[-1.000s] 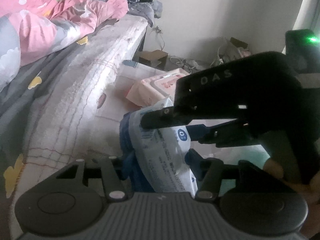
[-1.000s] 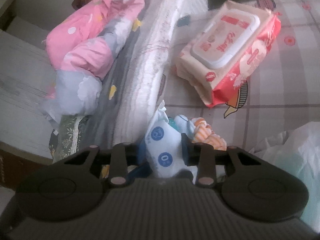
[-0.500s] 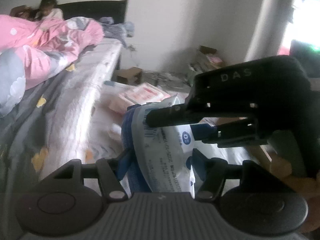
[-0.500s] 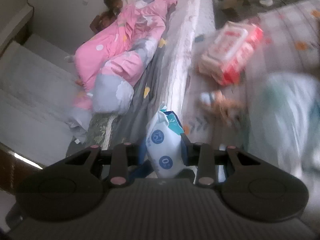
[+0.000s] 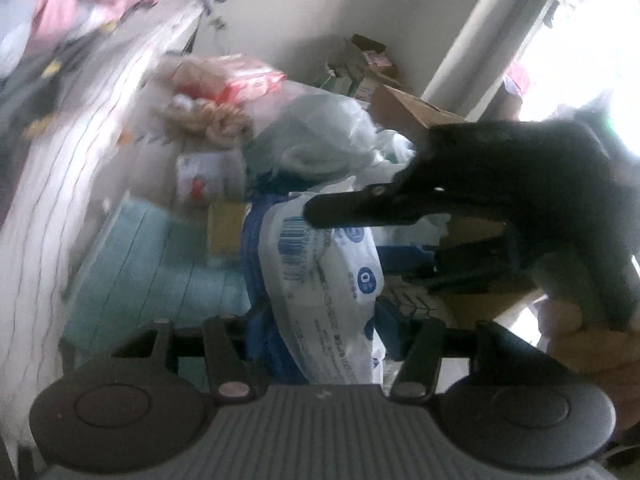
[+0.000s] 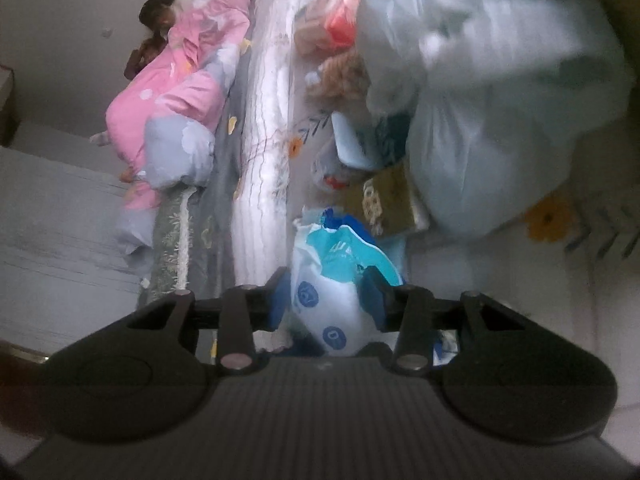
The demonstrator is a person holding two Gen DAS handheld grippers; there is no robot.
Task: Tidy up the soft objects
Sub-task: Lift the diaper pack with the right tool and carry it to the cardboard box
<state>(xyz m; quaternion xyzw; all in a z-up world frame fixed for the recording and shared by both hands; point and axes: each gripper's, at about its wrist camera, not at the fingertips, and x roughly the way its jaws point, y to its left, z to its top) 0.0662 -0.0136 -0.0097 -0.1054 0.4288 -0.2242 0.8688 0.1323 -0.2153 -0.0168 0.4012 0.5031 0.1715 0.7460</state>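
Observation:
Both grippers hold one soft white and blue plastic pack, which also shows in the right wrist view. My left gripper is shut on its lower part. My right gripper is shut on its other end and shows in the left wrist view as a black body reaching in from the right. The pack hangs in the air above a pile of soft goods.
Below lie a pale plastic bag, a red and white wipes pack, a plush toy, a small yellow pack and a light blue pad. A mattress edge and pink quilt lie left.
Both grippers have lifted and swung with the pack, away from the bed and over the pile of bags. Both views are blurred by motion. The grip on the pack has not changed.

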